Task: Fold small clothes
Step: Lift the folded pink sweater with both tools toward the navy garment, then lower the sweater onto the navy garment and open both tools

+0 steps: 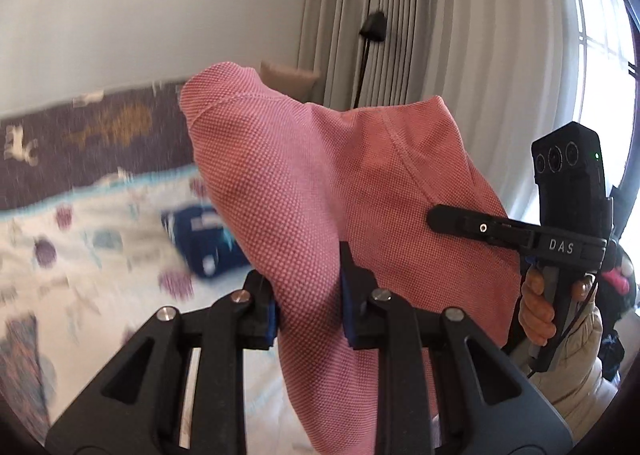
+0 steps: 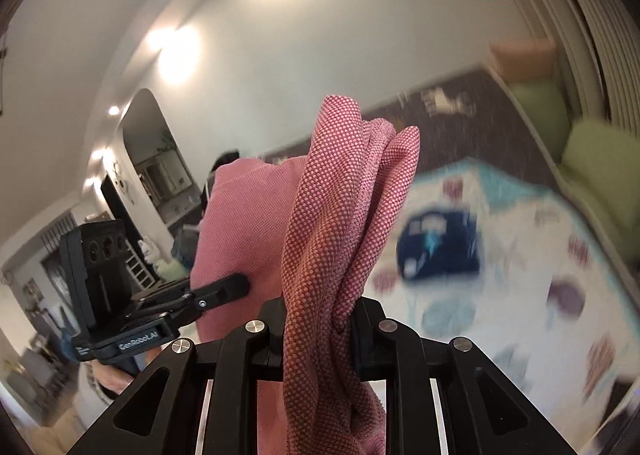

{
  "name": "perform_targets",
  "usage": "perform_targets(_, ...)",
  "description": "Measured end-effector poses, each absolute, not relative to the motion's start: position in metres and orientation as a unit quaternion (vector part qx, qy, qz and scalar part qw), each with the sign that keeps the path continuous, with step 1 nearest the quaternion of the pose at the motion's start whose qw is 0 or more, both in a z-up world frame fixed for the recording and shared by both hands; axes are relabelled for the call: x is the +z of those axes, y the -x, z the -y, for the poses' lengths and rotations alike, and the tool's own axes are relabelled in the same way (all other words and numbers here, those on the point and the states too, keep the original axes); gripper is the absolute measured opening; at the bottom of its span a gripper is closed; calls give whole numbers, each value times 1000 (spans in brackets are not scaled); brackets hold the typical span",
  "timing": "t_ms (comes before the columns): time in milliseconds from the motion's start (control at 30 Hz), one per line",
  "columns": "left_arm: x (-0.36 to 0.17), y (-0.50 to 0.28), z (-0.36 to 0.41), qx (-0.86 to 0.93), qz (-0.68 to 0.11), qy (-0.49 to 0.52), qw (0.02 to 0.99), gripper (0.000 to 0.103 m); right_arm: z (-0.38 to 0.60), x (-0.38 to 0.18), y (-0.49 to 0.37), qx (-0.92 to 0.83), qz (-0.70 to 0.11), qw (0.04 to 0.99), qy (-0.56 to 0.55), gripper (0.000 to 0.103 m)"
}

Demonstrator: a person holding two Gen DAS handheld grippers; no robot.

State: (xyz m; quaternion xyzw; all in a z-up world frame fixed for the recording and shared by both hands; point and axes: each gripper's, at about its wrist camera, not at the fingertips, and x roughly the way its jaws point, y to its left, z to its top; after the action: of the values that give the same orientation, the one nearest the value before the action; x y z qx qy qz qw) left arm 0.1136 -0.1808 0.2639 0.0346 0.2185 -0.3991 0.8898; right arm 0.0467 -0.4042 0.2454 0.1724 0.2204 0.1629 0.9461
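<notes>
Pink garment (image 1: 304, 191) pinched in left tongs (image 1: 308, 319) and right tongs (image 2: 316, 331); soft, light, limp — best gripped at edges.

Left gripper (image 1: 310, 319) and right gripper (image 2: 318, 339) both clamped, raised.

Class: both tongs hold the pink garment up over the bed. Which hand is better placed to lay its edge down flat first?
Left, probably. The left tongs pinch a smooth single fold of the pink garment; the right tongs clamp a twisted bunch.
</notes>
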Motion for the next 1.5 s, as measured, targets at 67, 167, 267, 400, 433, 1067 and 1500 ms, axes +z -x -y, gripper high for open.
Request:
perform_targets(67, 294, -123, 189, -393, -205, -45, 895, 26, 410, 278, -57, 163, -205, 951, -167, 21)
perform_targets(167, 338, -143, 208, -379, -189, -67, 903, 26, 422, 316, -79, 167, -193, 951, -176, 21)
perform_targets(267, 363, -160, 224, -361, -180, -87, 911, 26, 434, 347, -103, 163, -180, 954, -178, 21)
perform_targets(400, 377, -194, 246, -342, -164, -104, 920, 26, 451, 364, -143, 156, -171, 955, -188, 21)
perform_targets(433, 377, -203, 250, -342, -163, -102, 920, 26, 456, 365, -153, 156, -167, 955, -190, 21)
perform_targets(1067, 202, -458, 294, -278, -245, -112, 922, 26, 495, 187, -420, 142, -259, 928, -226, 21)
perform_targets(1500, 8, -546, 298, -159, -304, -87, 935, 53, 541, -23, -540, 28, -396, 866, -304, 41)
